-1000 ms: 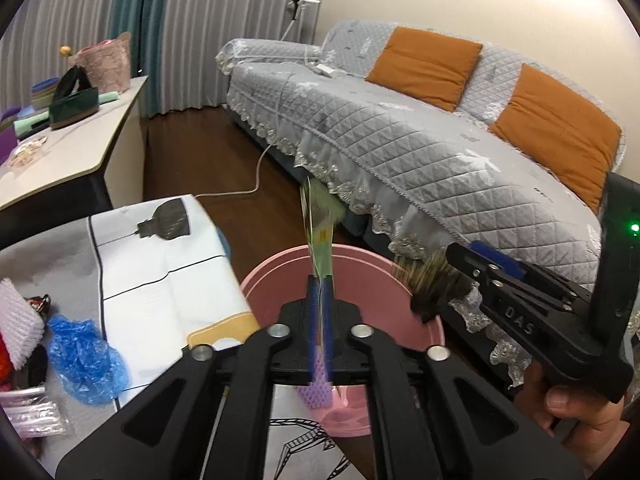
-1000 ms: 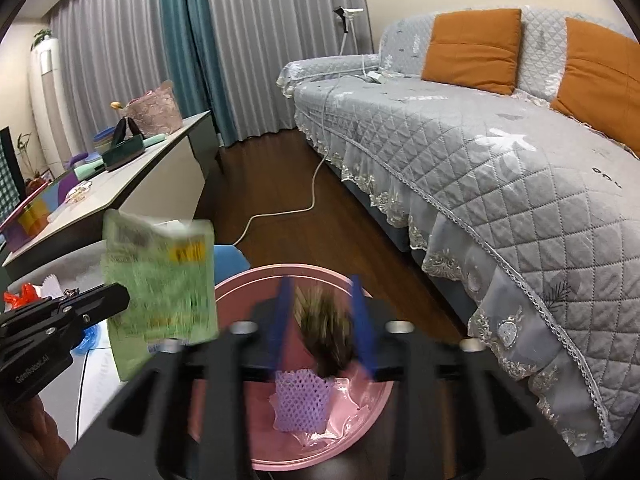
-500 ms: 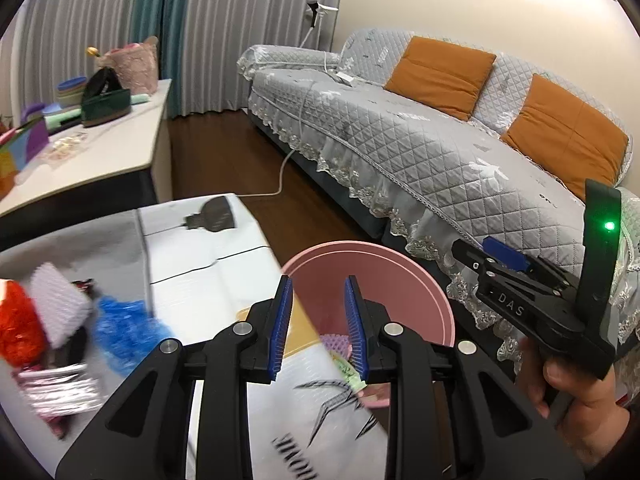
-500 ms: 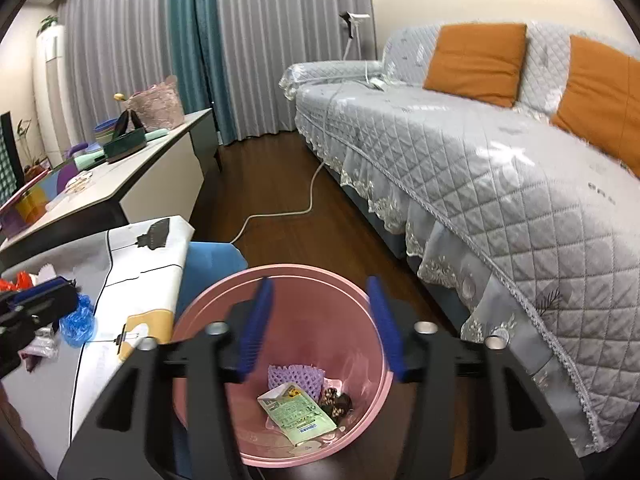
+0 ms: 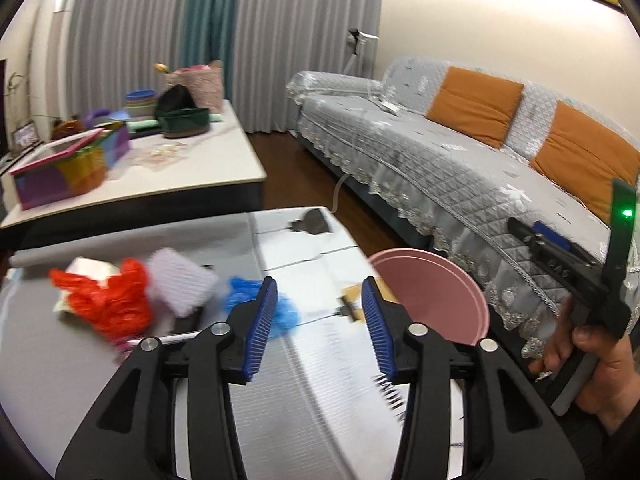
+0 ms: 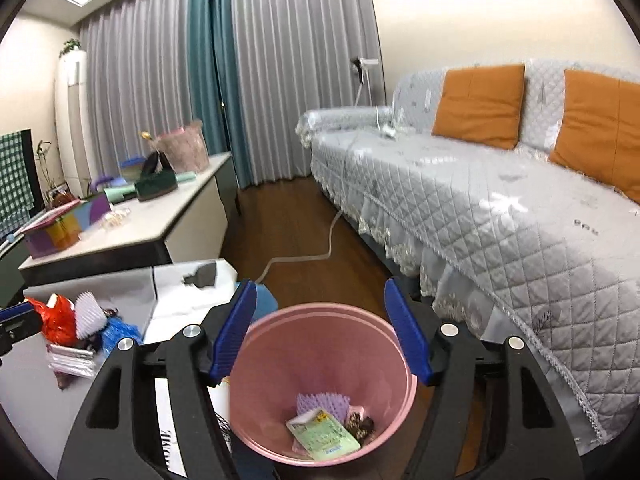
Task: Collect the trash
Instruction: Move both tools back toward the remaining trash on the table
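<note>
Left hand-held gripper (image 5: 318,328), black with blue ribbed pads, has its jaws opening with nothing between them, aimed at the litter on the white printed tablecloth (image 5: 328,392). Just beyond the left pad lies a crumpled blue plastic wrapper (image 5: 240,306): light, soft, slippery, so my call is to pinch a raised fold rather than scrape it flat. Left of it sits a lilac foam fruit net (image 5: 180,282), springy and easy to squash, and beside that a scrunched red plastic bag (image 5: 108,304), feather-light and best taken at its bunched top. At the table's right edge is the round pink plastic bin (image 5: 436,296). Across it the right hand (image 5: 592,364) holds the other tool; white letters on its body are too blurred to be sure of.

Right wrist view now: right hand-held gripper (image 6: 322,340) hangs straight over the bin, jaws opening, empty. On the bin floor lie 1 green and yellow paper packet (image 6: 324,436), its print unreadable, another lilac net and a dark brown clump. Black lettering on the cloth is cut off. The red, lilac and blue scraps wait at far left.
</note>
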{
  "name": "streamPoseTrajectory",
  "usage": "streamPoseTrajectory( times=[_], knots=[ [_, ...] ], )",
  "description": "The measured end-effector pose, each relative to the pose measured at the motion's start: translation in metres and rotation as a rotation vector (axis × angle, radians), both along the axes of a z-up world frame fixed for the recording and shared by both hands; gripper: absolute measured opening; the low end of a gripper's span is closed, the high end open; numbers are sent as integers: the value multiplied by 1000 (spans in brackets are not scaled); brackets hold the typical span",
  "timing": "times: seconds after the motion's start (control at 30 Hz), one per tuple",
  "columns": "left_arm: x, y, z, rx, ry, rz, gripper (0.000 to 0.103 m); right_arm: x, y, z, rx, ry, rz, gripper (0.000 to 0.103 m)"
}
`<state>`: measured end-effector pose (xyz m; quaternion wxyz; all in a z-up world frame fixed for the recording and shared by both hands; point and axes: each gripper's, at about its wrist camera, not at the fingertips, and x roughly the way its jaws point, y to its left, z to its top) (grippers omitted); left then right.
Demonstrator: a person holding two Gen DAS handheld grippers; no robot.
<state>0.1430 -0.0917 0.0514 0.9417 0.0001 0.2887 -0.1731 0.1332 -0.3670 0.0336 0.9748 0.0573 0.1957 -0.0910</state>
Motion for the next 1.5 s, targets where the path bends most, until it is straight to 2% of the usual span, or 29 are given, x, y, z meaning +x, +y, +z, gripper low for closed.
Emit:
streamPoseTrajectory(
  times=[0.2, 0.43, 0.6, 0.7, 0.8, 0.87, 0.97, 1.23, 1.33, 1.5],
  knots=[
    [-6, 49, 12, -7, -35, 47, 50, -5, 21, 9, -31, 12, 38, 66],
    [5, 106, 23, 30, -42, 71, 50, -4, 51, 13, -62, 55, 120, 66],
    [16, 140, 21, 60, -44, 92, 50, 0, 72, 15, -67, 52, 190, 65],
    [23, 156, 13, 50, -27, 121, 51, 5, 86, 13, -67, 58, 231, 59],
    [32, 175, -4, -8, 31, 175, 53, 15, 102, 9, -48, 73, 273, 49],
    [37, 180, -15, -13, 58, 191, 53, 22, 110, 6, -37, 77, 290, 41],
    [44, 185, -27, -23, 92, 212, 53, 34, 125, 2, -20, 83, 323, 40],
    [65, 202, -45, -88, 159, 297, 59, 66, 172, -22, -4, 114, 416, 40],
    [70, 203, -49, -77, 171, 307, 65, 79, 183, -35, 15, 140, 430, 40],
    [81, 203, -61, -66, 201, 313, 67, 94, 197, -50, 5, 176, 465, 44]
  ],
)
